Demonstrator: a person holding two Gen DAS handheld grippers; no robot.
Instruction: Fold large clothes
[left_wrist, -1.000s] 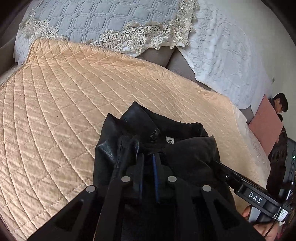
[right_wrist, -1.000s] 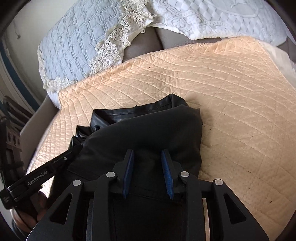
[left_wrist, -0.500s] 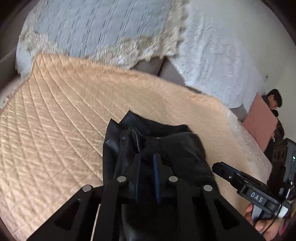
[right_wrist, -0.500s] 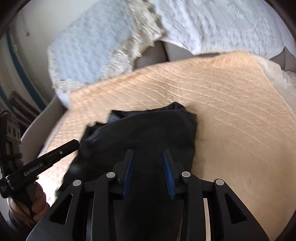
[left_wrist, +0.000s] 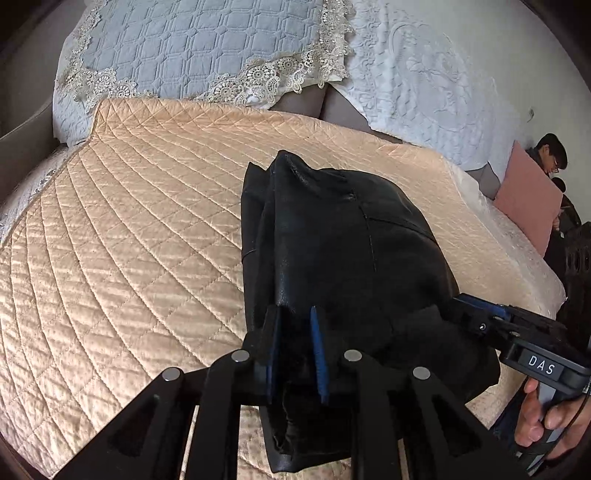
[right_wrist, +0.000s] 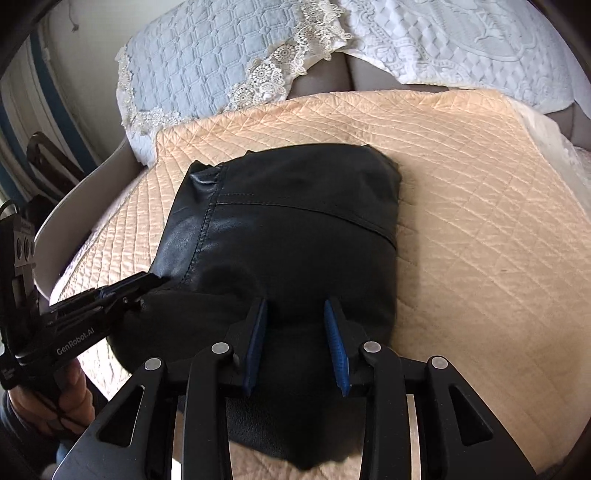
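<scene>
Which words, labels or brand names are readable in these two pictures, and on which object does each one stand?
"DAS": white label on the body of the right gripper, seen from the left wrist.
"GenRobot.AI": white print on the side of the left gripper, seen from the right wrist.
Smaller print low on that same body is too small to read.
The folded black leather jacket and the quilted peach bedspread show no text.

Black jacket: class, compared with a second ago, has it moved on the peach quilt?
Yes. The jacket has been folded over away from the camera, toward the blue pillow; its collar is now covered.
</scene>
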